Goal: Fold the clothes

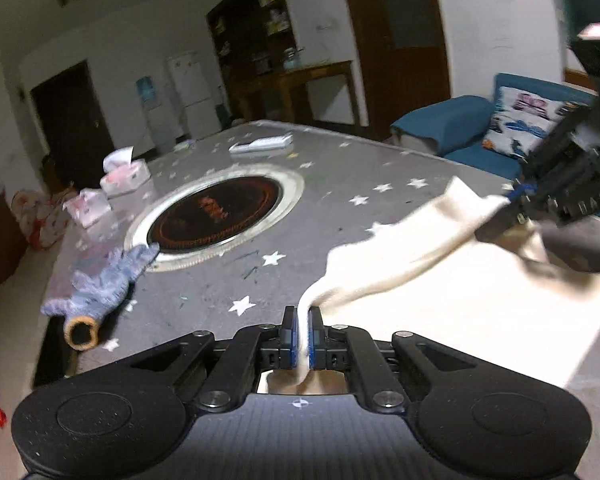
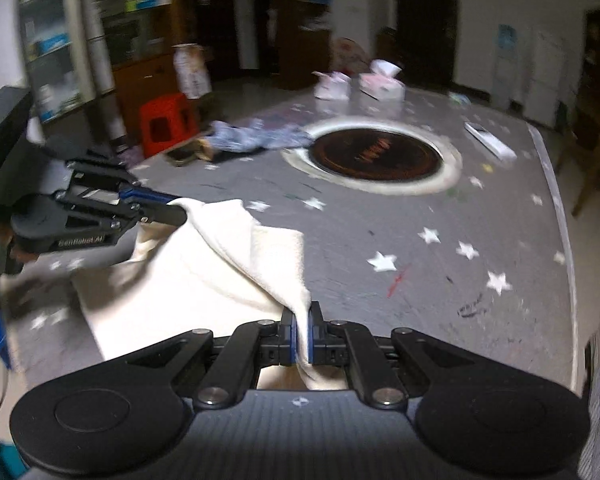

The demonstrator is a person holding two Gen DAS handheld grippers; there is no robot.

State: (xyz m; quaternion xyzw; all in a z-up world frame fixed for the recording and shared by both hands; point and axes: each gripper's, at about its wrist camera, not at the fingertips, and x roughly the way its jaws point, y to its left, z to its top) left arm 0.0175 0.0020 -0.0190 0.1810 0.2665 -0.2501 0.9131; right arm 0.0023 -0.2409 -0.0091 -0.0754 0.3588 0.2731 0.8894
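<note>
A cream cloth lies partly on the grey star-patterned table and is lifted along one edge. My left gripper is shut on one corner of it. My right gripper is shut on another corner of the same cloth. Each gripper shows in the other's view: the right one at the right, the left one at the left, both pinching the cloth. A blue-grey garment lies bunched at the table's left edge; it also shows in the right wrist view.
A round black hotplate with a metal rim is set in the table's middle. Tissue packs and a white remote lie at the far side. A blue sofa stands beyond the table, a red stool beside it.
</note>
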